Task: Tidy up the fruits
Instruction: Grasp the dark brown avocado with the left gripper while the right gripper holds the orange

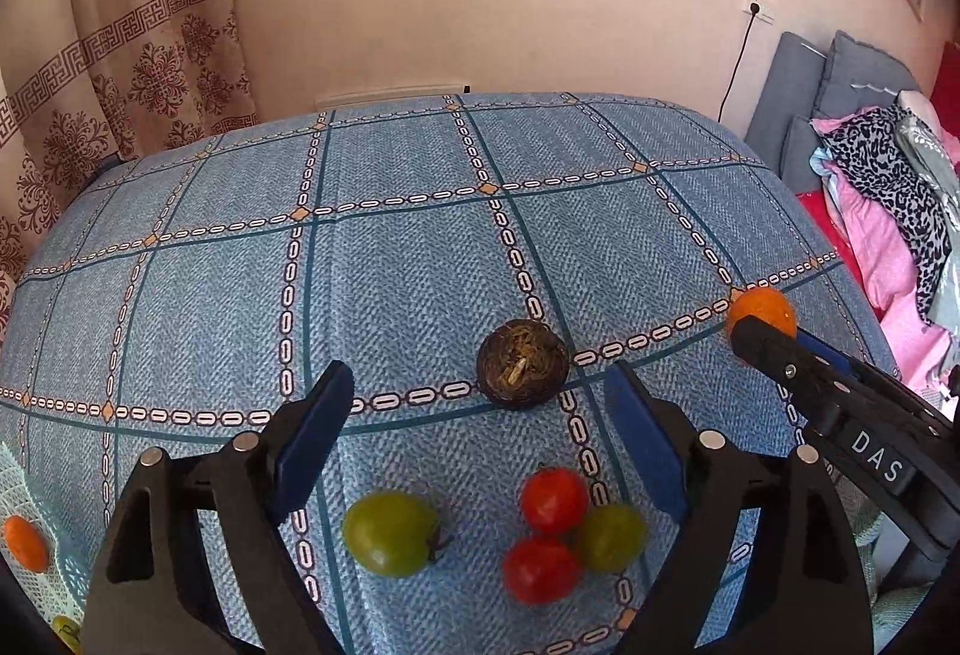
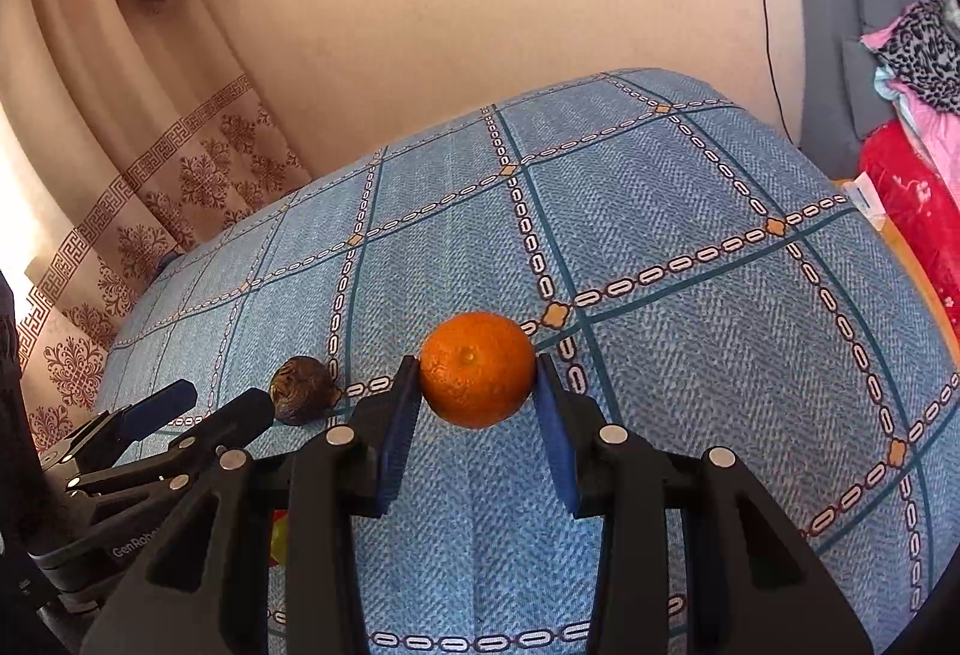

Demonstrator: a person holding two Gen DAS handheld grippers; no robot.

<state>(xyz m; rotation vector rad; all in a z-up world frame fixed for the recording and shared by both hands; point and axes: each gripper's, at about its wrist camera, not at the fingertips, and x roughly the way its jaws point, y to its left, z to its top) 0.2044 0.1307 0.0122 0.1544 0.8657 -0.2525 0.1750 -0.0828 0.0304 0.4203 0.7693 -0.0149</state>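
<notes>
My right gripper (image 2: 477, 368) is shut on an orange mandarin (image 2: 477, 355), its blue pads pressing both sides, low over the blue checked tablecloth (image 2: 690, 355). In the left wrist view the same mandarin (image 1: 765, 307) shows at the right, behind the right gripper's fingers (image 1: 756, 337). My left gripper (image 1: 478, 377) is open and holds nothing. Just beyond its tips lies a dark brown round fruit (image 1: 522, 373). Below it, between its fingers, lie a large green tomato (image 1: 390, 534), two red tomatoes (image 1: 553, 499) and a smaller green one (image 1: 611, 537).
A pale mesh basket (image 1: 24, 487) at the lower left edge holds another mandarin (image 1: 25, 543) and something yellow (image 1: 66, 632). Curtains (image 1: 120, 72) hang at the left, and a bed with piled clothes (image 1: 888, 199) stands to the right of the table.
</notes>
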